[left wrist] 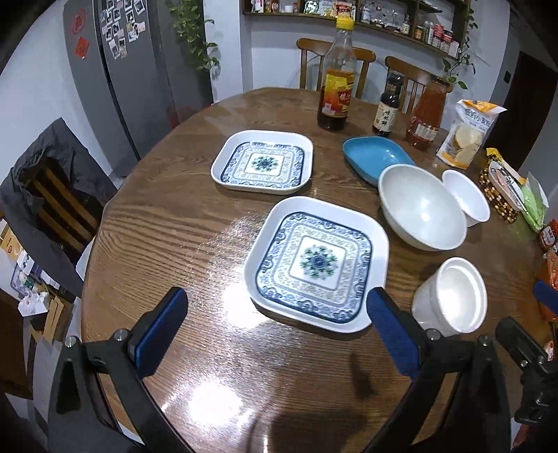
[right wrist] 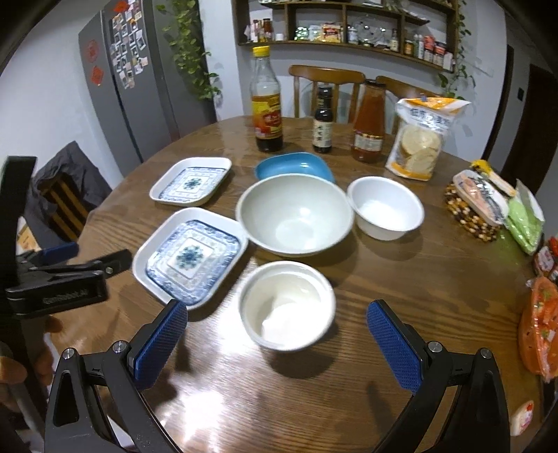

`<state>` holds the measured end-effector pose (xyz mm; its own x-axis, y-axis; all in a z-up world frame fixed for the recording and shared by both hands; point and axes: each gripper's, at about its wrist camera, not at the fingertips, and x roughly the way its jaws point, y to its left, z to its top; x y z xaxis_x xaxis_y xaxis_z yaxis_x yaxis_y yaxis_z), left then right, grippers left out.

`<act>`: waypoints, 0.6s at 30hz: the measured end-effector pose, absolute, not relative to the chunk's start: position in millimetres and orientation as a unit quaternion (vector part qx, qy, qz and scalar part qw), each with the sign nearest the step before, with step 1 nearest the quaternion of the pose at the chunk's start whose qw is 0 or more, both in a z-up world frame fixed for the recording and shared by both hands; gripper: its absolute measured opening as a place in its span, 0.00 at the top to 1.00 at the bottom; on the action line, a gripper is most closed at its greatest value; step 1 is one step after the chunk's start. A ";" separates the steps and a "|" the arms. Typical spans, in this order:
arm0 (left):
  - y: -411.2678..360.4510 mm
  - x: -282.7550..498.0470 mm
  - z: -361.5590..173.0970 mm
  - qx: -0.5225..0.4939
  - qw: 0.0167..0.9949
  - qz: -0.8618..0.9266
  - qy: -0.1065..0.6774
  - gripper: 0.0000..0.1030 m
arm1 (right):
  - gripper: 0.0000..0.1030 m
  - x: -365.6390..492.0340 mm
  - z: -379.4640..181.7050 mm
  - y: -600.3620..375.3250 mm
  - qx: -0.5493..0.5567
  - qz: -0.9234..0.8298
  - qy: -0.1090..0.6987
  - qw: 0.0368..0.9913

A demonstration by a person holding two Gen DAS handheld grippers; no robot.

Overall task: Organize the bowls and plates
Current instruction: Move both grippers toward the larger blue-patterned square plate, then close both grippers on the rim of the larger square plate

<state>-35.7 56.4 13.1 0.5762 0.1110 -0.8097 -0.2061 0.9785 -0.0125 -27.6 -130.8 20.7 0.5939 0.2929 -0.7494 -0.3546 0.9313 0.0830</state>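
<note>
Nearest square plate (left wrist: 315,266), lower centre of the left view, lies just ahead of the left gripper (left wrist: 275,310), jaws spread, empty, right pad at its corner. Small white bowl (right wrist: 286,305) sits centred ahead of the right gripper (right wrist: 277,322), likewise spread, hovering low.

Home dining kitchen: magnet-covered fridge (left wrist: 115,69), condiment shelf (right wrist: 348,31), wooden table (left wrist: 195,223).
</note>
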 end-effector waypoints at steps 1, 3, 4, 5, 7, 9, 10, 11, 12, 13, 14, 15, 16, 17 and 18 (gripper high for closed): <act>60.4 -33.6 10.2 -0.054 0.884 0.089 0.455 0.01 | 0.00 -26.2 19.7 -123.5 -0.037 0.190 0.415 0.889; 69.3 -30.9 4.7 -0.058 0.882 0.089 0.460 0.01 | 0.00 -23.9 18.6 -111.6 -0.043 0.199 0.416 0.886; 73.5 -29.1 1.9 -0.058 0.880 0.090 0.463 0.01 | 0.00 -22.6 17.7 -104.1 -0.046 0.203 0.417 0.885; 77.9 -27.1 -0.9 -0.060 0.878 0.089 0.466 0.01 | 0.00 -21.3 17.1 -98.7 -0.046 0.207 0.418 0.883; 85.5 -23.6 -5.6 -0.063 0.876 0.085 0.471 0.03 | 0.00 -15.7 13.1 -85.8 -0.043 0.215 0.427 0.877; 92.2 -20.0 -10.3 -0.063 0.874 0.082 0.476 0.07 | 0.00 -10.6 9.1 -76.1 -0.038 0.222 0.435 0.872; 95.2 -17.3 -12.9 -0.063 0.872 0.078 0.478 0.10 | 0.00 -6.7 6.0 -68.0 -0.038 0.226 0.440 0.868; 97.9 -15.4 -15.4 -0.063 0.871 0.073 0.481 0.12 | 0.00 -3.9 3.7 -62.3 -0.038 0.229 0.443 0.866; 101.0 -13.0 -18.3 -0.063 0.870 0.068 0.484 0.15 | 0.00 0.0 0.3 -55.3 -0.042 0.228 0.447 0.864; 103.8 -11.0 -21.0 -0.062 0.869 0.062 0.487 0.18 | 0.00 4.5 -3.7 -48.4 -0.044 0.224 0.453 0.862; 105.5 -8.5 -23.7 -0.061 0.868 0.056 0.490 0.20 | 0.00 7.5 -6.2 -45.2 -0.043 0.223 0.456 0.860; 107.4 -6.2 -26.0 -0.058 0.867 0.050 0.493 0.24 | 0.00 11.1 -9.0 -41.7 -0.044 0.220 0.460 0.859; 108.8 -4.3 -28.1 -0.053 0.867 0.044 0.494 0.25 | 0.00 15.7 -12.4 -37.8 -0.047 0.214 0.467 0.857; 110.3 -2.7 -29.7 -0.047 0.867 0.039 0.495 0.26 | 0.00 19.6 -15.2 -34.9 -0.049 0.210 0.471 0.855; 112.2 -1.0 -31.7 -0.041 0.867 0.036 0.496 0.27 | 0.00 22.5 -17.8 -32.4 -0.052 0.204 0.476 0.854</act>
<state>-1.0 112.2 -31.7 0.5057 0.0218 -0.8625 -0.1034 0.9940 -0.0356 22.5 -32.4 -17.8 0.4630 0.2997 -0.8342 -0.3978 0.9113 0.1066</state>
